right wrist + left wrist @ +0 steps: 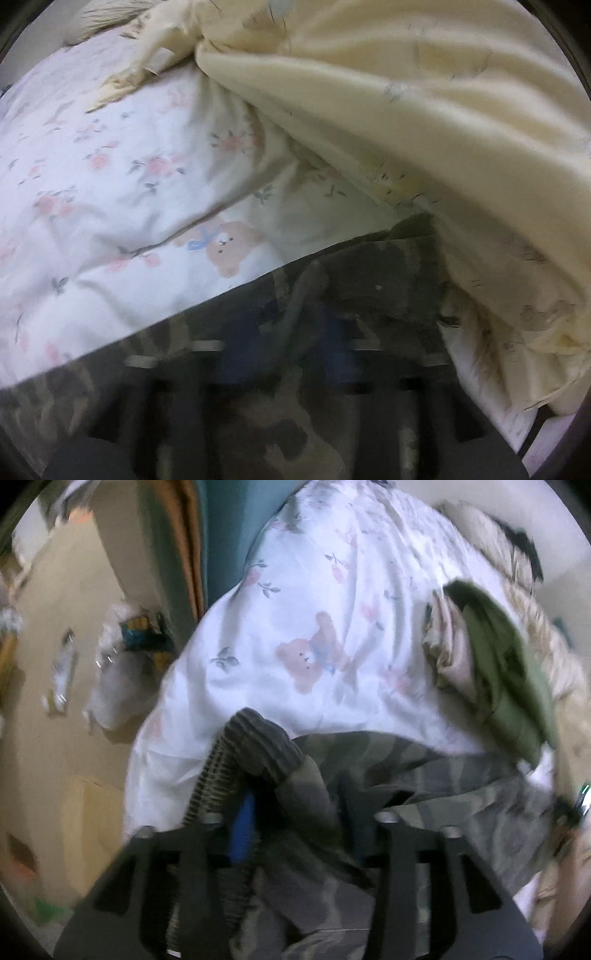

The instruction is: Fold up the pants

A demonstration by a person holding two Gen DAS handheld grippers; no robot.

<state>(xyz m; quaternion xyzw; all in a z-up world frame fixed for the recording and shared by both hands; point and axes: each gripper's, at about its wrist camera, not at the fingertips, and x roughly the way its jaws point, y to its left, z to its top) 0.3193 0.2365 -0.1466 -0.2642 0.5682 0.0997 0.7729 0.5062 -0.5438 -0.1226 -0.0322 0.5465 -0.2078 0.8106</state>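
Here both grippers tilt steeply down over the camouflage pants [424, 771], jaws parted, cloth between them ungripped.

No readable text, label, brand, number or sign anywhere in either view. Only printed pictures of bears and small pink flowers on the white bed sheet [332, 635], without letters. Small items at left of the left wrist view too blurred to read.
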